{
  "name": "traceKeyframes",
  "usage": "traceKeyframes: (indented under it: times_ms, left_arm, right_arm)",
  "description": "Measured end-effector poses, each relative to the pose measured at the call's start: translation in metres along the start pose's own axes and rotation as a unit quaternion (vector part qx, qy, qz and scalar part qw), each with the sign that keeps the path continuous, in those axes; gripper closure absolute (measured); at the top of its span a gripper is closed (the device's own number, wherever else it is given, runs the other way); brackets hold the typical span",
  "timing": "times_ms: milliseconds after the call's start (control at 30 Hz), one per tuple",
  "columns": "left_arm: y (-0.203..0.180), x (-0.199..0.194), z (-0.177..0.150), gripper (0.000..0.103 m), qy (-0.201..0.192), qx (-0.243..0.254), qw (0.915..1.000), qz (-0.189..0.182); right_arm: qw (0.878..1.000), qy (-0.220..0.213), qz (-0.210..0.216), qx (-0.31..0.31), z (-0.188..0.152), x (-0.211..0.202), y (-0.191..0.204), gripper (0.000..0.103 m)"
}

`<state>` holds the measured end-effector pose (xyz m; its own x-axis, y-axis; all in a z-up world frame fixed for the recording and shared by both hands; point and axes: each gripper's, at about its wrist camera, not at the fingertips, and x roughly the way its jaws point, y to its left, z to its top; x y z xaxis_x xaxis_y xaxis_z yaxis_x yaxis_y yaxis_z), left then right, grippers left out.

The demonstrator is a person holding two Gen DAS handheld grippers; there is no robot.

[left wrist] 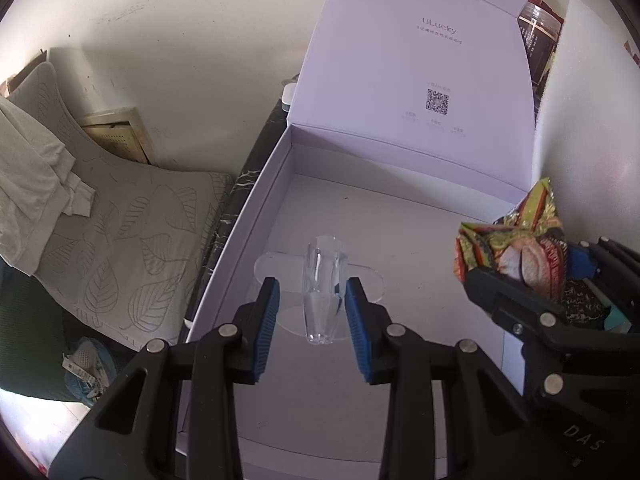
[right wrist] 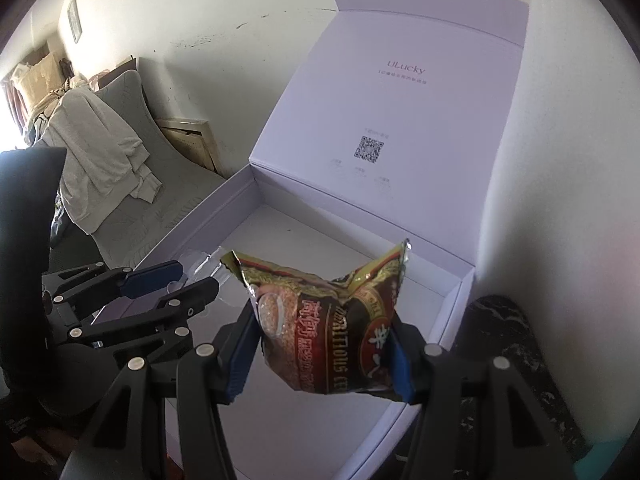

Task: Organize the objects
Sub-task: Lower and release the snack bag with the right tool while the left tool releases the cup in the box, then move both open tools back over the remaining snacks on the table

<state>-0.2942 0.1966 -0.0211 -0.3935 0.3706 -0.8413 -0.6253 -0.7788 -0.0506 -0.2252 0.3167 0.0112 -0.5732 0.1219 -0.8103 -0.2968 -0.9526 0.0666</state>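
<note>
While the left hand-held gripper (left wrist: pixel 312 300) is holding a clear plastic piece (left wrist: pixel 322 292) and the right hand-held gripper (right wrist: pixel 320 356) is gripping a snack bag (right wrist: pixel 324 320), both are hanging over the open white box (right wrist: pixel 452 300); next, I judge, lowering and releasing inside.

Black left gripper (left wrist: pixel 312 292) and right gripper (right wrist: pixel 320 356); blue ribbed pads; silver rivets ("DAS" lettering).

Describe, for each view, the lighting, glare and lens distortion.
Left wrist view: fisheye bends the white box walls; soft daylight, pinkish glare at the right edge; the clear plastic piece in the left hand-held gripper is faint. Right wrist view: blown-out window light at far left; the snack packet glints, sharp in focus.
</note>
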Motion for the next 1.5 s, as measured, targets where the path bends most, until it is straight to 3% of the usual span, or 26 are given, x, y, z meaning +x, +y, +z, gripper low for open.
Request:
traceKeyframes:
  times_ms: [267, 433, 567, 1033, 1500]
  left_arm:
    - [0.007, 0.002, 0.0, 0.07, 0.003, -0.019, 0.9994, -0.03]
    - [0.01, 0.003, 0.001, 0.069, 0.01, -0.034, 0.9992, -0.021]
    - [0.016, 0.003, 0.0, 0.069, 0.013, -0.046, 0.9987, -0.015]
    - [0.044, -0.057, -0.002, 0.064, -0.044, -0.082, 0.9953, 0.027]
    - [0.058, -0.131, -0.038, 0.059, -0.079, -0.11, 0.9873, 0.082]
  right_arm:
    - [1.0, 0.019, -0.006, 0.014, 0.0, 0.009, -0.004, 0.042]
    - [0.999, 0.024, -0.006, 0.026, 0.001, 0.012, -0.008, 0.041]
    - [0.999, 0.018, -0.009, 0.032, 0.002, 0.007, -0.012, 0.034]
    - [0.999, -0.019, 0.013, 0.026, 0.005, -0.033, -0.006, 0.028]
    - [0.995, -0.052, 0.081, -0.041, -0.006, -0.084, 0.031, 0.027]
